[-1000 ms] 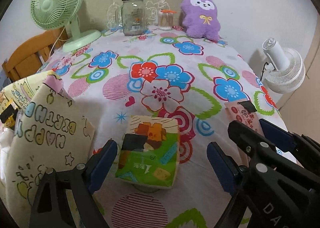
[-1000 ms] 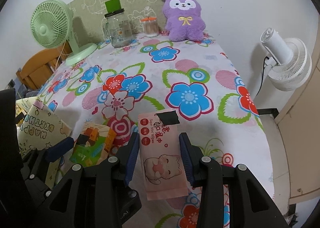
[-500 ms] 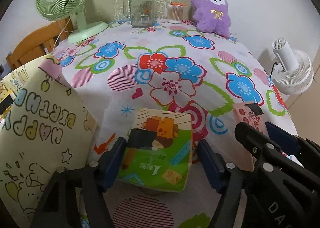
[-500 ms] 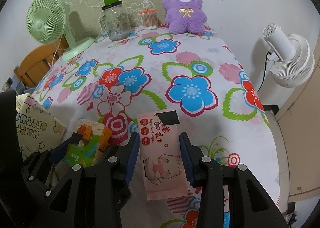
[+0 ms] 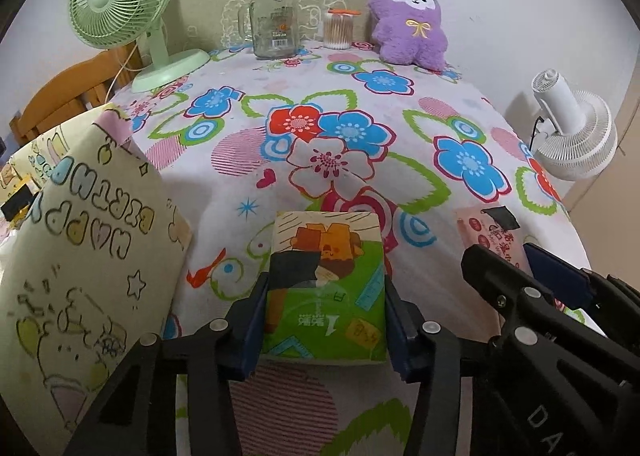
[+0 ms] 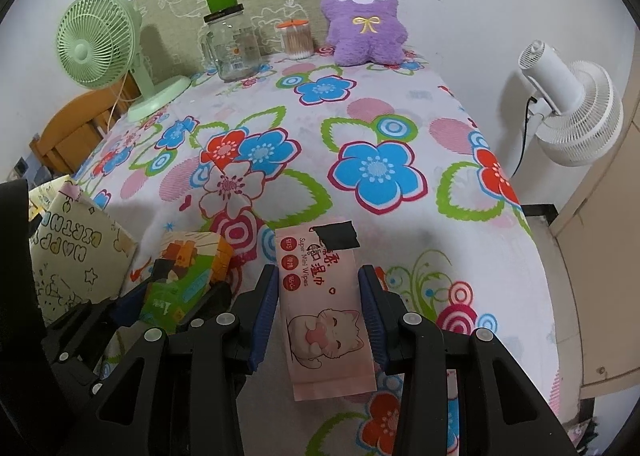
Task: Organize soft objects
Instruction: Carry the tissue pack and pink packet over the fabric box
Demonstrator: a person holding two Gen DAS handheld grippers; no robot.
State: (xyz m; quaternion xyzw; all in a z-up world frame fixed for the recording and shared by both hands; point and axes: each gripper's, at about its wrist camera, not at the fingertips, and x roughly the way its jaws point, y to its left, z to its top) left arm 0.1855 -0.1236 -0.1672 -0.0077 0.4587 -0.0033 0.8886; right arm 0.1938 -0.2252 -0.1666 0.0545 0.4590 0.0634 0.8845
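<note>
In the left wrist view, the left gripper (image 5: 325,320) points down at a table covered by a flowered cloth (image 5: 360,159); its jaws have just been closing and the blue pads now sit against both sides of a green tissue pack (image 5: 326,288), which lies on the cloth near the front edge. Just left of it stands a cream gift bag (image 5: 76,256) printed with birthday lettering. To the right, the right gripper (image 5: 516,252) reaches in over a pink wipes pack (image 5: 480,228), of which only the far end shows here. At the back of the table stand a green desk fan (image 5: 124,3), a glass jar (image 5: 274,25) with a green cup on its lid, a tub of cotton swabs (image 5: 339,29) and a purple plush toy (image 5: 408,19). A white floor fan (image 5: 572,127) stands beyond the right edge. In the right wrist view, the right gripper (image 6: 320,312) is clamped on the pink wipes pack (image 6: 324,312), its pads pressed to the long sides; the pack carries a cartoon cat and a strip of black tape at its far end. To the left, the left gripper (image 6: 176,292) holds the green tissue pack (image 6: 186,276) beside the gift bag (image 6: 76,256). The plush toy (image 6: 362,17), jar (image 6: 234,47) and green fan (image 6: 94,43) line the back wall.
</note>
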